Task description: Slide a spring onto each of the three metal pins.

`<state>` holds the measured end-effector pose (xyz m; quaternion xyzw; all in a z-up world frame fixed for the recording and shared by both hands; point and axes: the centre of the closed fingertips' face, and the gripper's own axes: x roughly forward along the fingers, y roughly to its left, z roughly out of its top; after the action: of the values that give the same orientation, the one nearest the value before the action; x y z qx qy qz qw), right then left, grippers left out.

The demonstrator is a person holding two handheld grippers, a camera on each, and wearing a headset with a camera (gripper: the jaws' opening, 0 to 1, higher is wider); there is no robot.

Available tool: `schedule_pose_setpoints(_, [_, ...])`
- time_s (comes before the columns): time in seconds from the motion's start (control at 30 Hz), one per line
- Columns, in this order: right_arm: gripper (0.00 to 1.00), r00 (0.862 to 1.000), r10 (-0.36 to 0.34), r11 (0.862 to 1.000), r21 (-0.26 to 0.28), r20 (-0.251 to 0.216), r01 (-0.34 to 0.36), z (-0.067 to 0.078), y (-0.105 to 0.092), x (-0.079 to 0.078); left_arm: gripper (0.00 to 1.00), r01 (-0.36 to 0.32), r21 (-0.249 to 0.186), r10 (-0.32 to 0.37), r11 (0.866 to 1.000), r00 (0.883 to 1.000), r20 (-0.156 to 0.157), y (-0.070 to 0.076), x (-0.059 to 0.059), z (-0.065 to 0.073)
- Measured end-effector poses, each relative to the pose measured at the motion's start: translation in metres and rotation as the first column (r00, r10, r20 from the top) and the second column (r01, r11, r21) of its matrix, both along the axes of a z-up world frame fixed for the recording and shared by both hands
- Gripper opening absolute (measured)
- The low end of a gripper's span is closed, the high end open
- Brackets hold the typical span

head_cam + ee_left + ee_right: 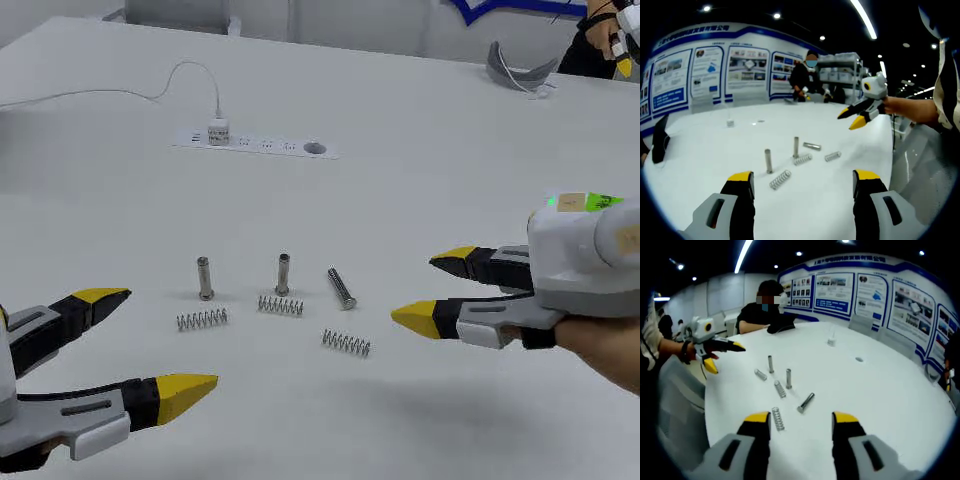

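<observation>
Three metal pins (283, 274): two stand upright side by side; the third pin (341, 288) lies on its side just right of them on the white table (450, 150).
Springs (280, 305): three, lying flat just in front of the pins, none on a pin.
Left gripper (170, 337): jaws spread wide, holding nothing, at the near left of the springs.
Right gripper (412, 288): jaws spread, empty, right of the lying pin and apart from it.
Power strip (250, 143): far side, with a white plug in it.
</observation>
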<state>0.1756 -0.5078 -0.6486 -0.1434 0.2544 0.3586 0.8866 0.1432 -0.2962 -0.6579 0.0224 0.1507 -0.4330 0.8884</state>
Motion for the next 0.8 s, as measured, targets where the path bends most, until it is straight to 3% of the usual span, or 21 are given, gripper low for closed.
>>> schedule_pose_setpoints(0.8, [0.33,0.995,-0.039,0.996,-0.085,-0.087,0.031,-0.022,0.028,0.052,0.81,0.012,0.005,-0.012,1.0,1.0,-0.005,-0.001,-0.001,-0.001])
